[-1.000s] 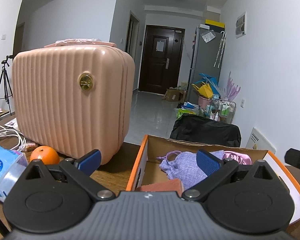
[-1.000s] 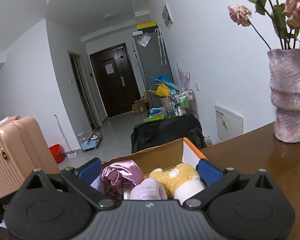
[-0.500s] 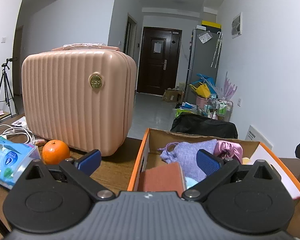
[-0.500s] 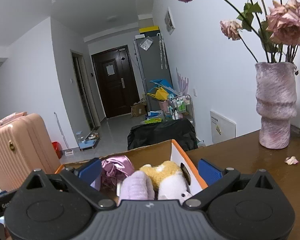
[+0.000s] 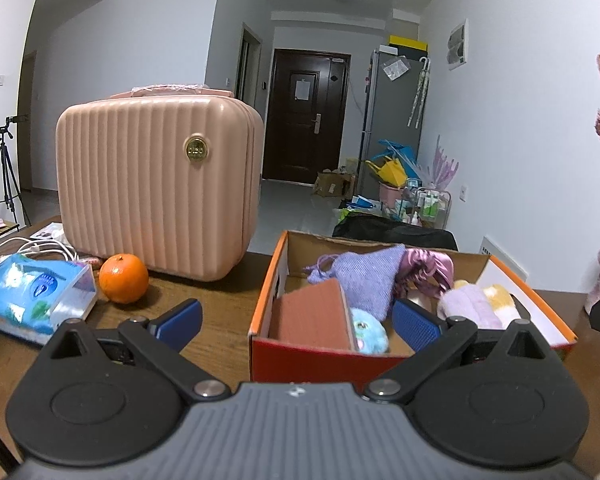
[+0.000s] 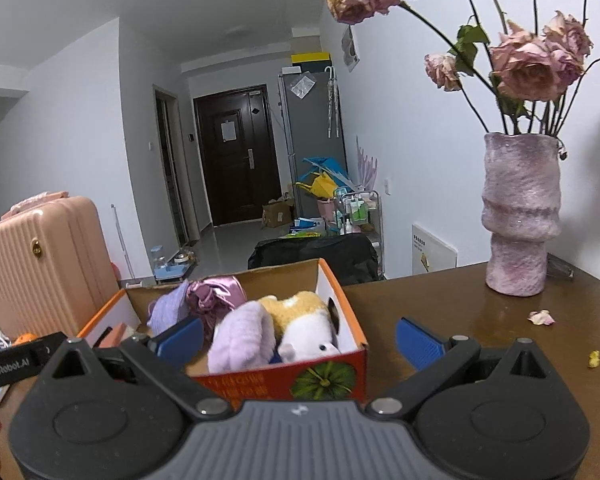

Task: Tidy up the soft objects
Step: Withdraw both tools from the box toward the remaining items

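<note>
left tool (image 5: 296,320) spread wide, nothing between its blue pads, held just short of the near wall of the cardboard box (image 5: 320,354) on the brown counter (image 5: 220,304). right tool (image 6: 298,338) likewise spread and empty, poised above the box's near right corner. inside the box, all ahead of both tools: lavender knit pouch (image 5: 366,276) at the back, shiny pink satin piece (image 5: 426,270) beside it, pale purple fuzzy roll (image 6: 242,336) against a yellow-and-white plush toy (image 6: 304,320) at the right end, blue fluffy toy (image 5: 368,334) low near the front, brown block (image 5: 312,314) leaning upright at the left end. left of the box: pink ribbed case (image 5: 156,194), orange (image 5: 123,278) touching the counter in front of it, blue tissue pack (image 5: 32,292) further left. right of the box, well apart: pink vase (image 6: 520,216) with dried roses (image 6: 528,68), fallen petal (image 6: 541,317) near its foot.
</note>
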### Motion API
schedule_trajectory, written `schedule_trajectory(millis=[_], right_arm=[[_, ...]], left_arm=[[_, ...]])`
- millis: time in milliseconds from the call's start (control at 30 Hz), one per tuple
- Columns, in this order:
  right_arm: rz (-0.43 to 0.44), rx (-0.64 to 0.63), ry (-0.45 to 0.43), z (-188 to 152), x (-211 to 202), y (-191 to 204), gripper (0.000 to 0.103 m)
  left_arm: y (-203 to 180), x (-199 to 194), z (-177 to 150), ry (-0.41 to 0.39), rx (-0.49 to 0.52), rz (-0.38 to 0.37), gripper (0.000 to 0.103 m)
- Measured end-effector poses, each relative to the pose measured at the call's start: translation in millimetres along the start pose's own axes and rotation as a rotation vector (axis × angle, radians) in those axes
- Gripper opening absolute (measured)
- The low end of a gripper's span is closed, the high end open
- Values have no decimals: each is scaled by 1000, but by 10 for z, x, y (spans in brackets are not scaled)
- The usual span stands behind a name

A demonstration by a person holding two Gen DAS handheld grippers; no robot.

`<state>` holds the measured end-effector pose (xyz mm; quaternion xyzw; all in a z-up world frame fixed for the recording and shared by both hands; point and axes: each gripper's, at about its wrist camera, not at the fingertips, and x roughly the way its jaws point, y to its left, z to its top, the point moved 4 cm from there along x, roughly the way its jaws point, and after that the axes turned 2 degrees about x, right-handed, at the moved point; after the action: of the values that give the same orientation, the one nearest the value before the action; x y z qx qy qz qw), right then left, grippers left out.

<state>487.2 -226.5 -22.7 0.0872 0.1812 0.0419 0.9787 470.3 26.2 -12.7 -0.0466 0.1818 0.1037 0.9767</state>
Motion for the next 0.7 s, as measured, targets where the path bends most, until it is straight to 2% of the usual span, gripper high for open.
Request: schedule_trajectory(millis=[700], right_arm=[[-13, -126, 77, -498, -625, -319, 103]], left_arm=[[-145, -667, -448, 56, 60, -64, 103]])
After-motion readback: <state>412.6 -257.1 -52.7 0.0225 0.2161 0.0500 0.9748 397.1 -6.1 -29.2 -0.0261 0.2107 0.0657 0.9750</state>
